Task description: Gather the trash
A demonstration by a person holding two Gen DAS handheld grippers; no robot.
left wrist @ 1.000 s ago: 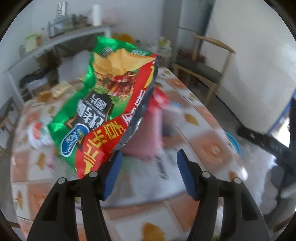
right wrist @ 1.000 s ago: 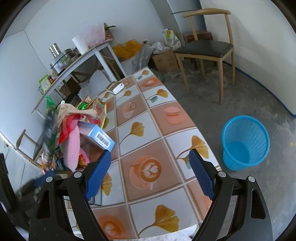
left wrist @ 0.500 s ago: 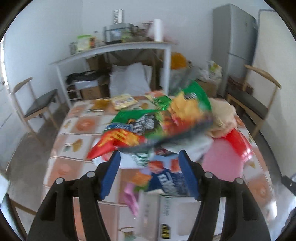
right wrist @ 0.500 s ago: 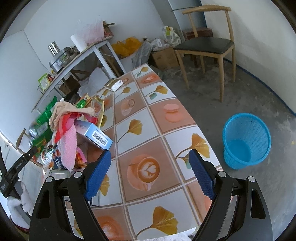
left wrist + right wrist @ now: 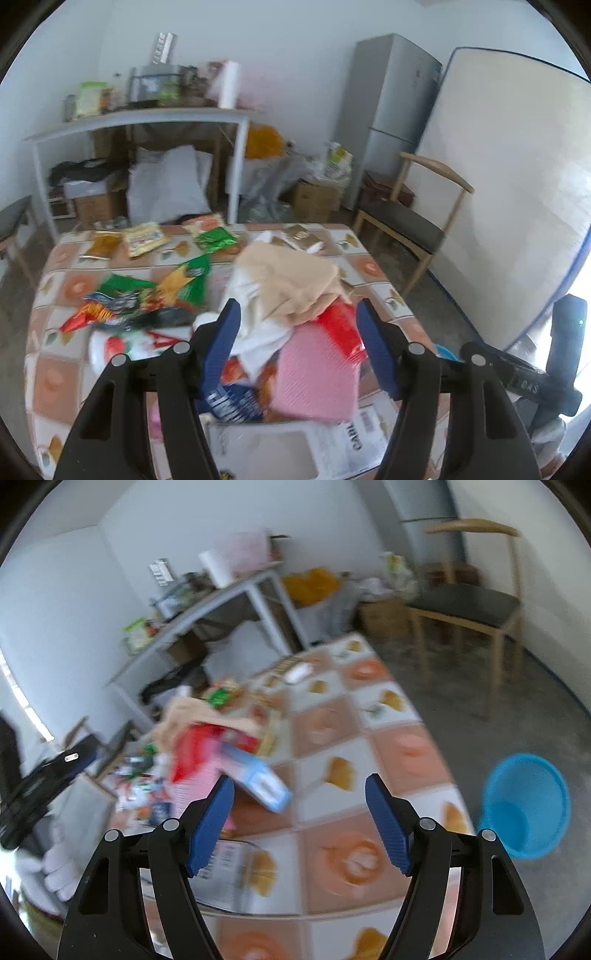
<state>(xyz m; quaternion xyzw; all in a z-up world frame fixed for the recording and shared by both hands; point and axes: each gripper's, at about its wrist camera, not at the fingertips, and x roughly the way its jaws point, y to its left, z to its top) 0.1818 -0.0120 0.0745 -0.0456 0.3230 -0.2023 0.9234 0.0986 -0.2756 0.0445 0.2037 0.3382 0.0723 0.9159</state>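
Left wrist view: chip bag (image 5: 140, 299) now on the table (image 5: 55, 384), dropped from wide-apart left gripper (image 5: 297, 343); right gripper (image 5: 299, 823) likewise spread, empty.

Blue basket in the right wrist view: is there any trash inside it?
No. The blue basket on the floor beside the table shows only its bare blue inside.
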